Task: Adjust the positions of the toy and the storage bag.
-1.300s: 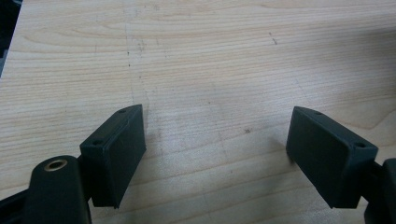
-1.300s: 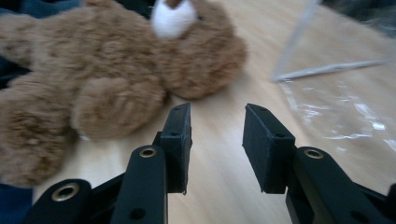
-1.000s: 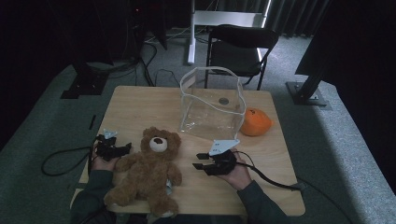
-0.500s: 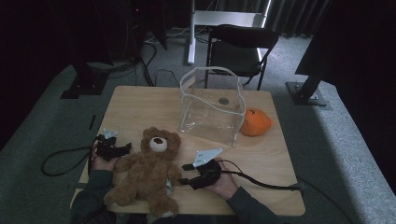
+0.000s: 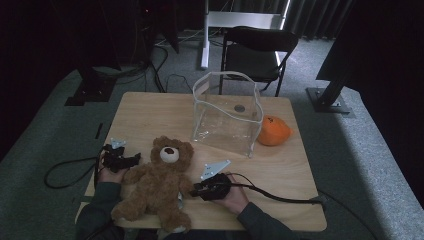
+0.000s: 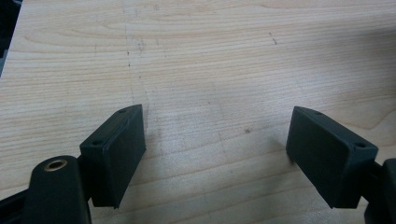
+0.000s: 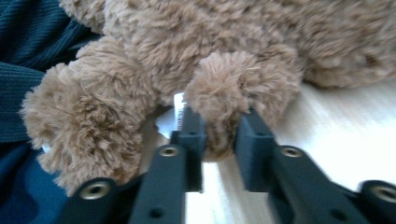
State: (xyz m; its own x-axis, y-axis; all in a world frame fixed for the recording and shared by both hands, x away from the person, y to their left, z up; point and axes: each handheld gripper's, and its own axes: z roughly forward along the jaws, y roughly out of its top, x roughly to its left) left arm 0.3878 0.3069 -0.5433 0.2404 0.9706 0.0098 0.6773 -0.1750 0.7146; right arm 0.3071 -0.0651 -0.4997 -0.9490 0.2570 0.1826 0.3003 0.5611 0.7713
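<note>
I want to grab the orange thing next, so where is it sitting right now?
In the high view the orange toy lies on the table toward its far right, right beside the clear plastic bag, away from the teddy bear.

Seen from above, the brown plush teddy bear (image 5: 155, 187) lies across the pale wooden surface (image 5: 150, 112), its lower legs overlapping a dark teal sleeve (image 5: 92, 212) at the bottom edge, where both forearms are cut off. The right tool (image 5: 192, 191) has its tips buried in fur, so the contact itself is too small to read there. In the right gripper view the bear (image 7: 210, 60) overflows the top, left and right edges; a fuzzy paw (image 7: 229, 93) sits pinched between the jaws, hiding their pads, and a white tag (image 7: 178, 109) behind it is mostly concealed. A small dark round object (image 5: 239, 108) at the clear plastic box (image 5: 225, 117) cannot be identified.
</note>
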